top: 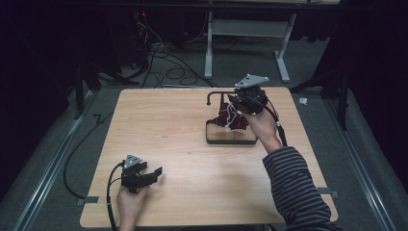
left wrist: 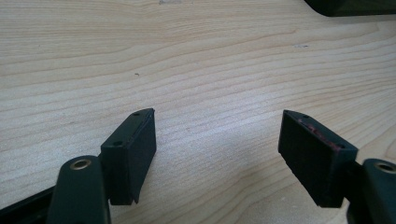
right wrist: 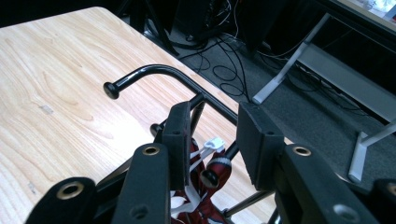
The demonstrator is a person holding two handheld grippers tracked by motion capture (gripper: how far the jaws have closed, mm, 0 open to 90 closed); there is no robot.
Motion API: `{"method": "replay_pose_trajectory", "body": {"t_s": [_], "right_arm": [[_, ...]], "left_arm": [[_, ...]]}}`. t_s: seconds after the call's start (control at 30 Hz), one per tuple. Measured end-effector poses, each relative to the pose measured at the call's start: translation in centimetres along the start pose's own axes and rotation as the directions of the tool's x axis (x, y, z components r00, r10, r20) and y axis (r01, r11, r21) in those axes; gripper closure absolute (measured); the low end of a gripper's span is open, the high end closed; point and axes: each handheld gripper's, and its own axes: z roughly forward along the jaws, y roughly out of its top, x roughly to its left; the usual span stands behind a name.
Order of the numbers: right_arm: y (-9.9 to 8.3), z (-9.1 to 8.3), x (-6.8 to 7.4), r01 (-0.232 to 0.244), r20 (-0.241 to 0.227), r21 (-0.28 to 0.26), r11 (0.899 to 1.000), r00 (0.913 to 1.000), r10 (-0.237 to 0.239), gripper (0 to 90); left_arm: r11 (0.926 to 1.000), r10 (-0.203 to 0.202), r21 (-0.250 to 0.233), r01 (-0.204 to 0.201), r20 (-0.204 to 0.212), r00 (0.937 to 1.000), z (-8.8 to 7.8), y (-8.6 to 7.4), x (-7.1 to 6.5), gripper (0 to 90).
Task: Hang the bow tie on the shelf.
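- High view: the right gripper (top: 239, 102) hangs right of centre in the upper half of the frame, over a black wire stand (top: 215, 94) whose dark tray base (top: 231, 139) sits just below it. A dark red cloth item with white ties (top: 231, 117) hangs on the stand above the base. The left gripper (top: 151, 175) rests at lower left on the wooden table (top: 163, 125), well apart from the stand, with its jaws apart and empty.
- Left gripper view: both pads stand wide apart over bare wood with nothing between them. A dark edge, probably the tray base, is cut off at the upper right corner.
- Right gripper view: the jaws are partly open. The cloth item (right wrist: 198, 186) and a white clip (right wrist: 214, 143) lie low in the gap at bottom centre, while the stand's hooked arm (right wrist: 154, 74) curves to the upper left. The pads do not appear to press on anything.
- Step, as I judge it: the cloth has been hung on the stand and released. The next move calls for drawing the right gripper up and back without snagging the ties or tipping the stand.
- Hard to tell: what kind of item the cloth is, how it catches on the stand, and its lower part behind the jaws.
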Motion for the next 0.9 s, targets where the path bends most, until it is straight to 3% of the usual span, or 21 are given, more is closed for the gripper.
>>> {"method": "replay_pose_trajectory", "body": {"t_s": [0.9], "right_arm": [[-3.0, -3.1, -1.0, -0.083, -0.059, -0.023, 0.996, 0.9949, 0.081, 63.7]], "left_arm": [[1.0, 0.002, 0.001, -0.002, -0.001, 1.0, 0.0, 0.0, 0.0, 28.4]]}}
